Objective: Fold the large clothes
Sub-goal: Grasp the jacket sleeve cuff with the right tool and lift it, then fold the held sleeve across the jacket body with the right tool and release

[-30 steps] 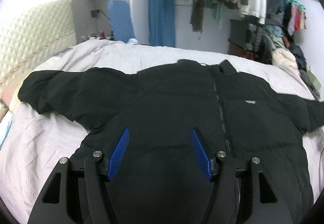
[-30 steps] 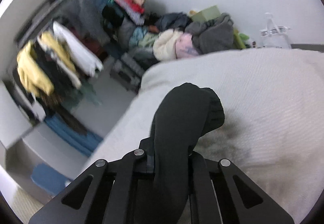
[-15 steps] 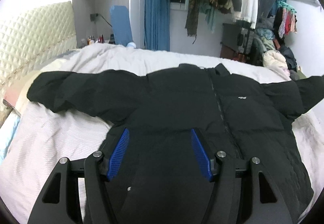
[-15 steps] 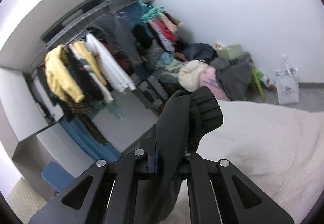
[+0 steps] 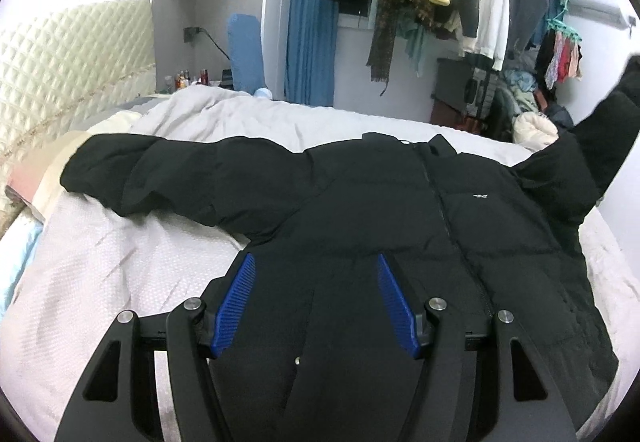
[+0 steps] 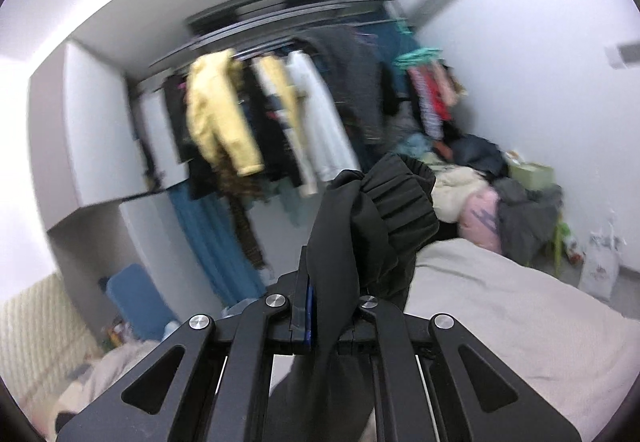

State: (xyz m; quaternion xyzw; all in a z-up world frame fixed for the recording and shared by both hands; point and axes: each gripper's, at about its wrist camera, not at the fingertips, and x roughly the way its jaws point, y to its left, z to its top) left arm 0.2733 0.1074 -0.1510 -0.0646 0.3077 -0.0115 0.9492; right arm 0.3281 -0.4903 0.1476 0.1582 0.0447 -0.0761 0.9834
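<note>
We are pinching the jacket's [image 5: 400, 210] cuff [image 6: 384, 210] in our right hand-held gripper [image 6: 332, 306], our left hand-held gripper [image 5: 314, 274] hovering spread above its hem.

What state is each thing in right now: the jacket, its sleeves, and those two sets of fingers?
Black jacket: spread front-up on the bed, zipped.
Left sleeve: lying flat.
Right sleeve: lifted, cuff pinched.
Left gripper: fingers open, empty, above the jacket.
Right gripper: fingers shut on the right sleeve.

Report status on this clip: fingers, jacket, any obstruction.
Right gripper shut on ribbed sleeve cuff, lifted off bed. Left gripper open above black puffer jacket, other sleeve flat. Nothing in the way.
</note>
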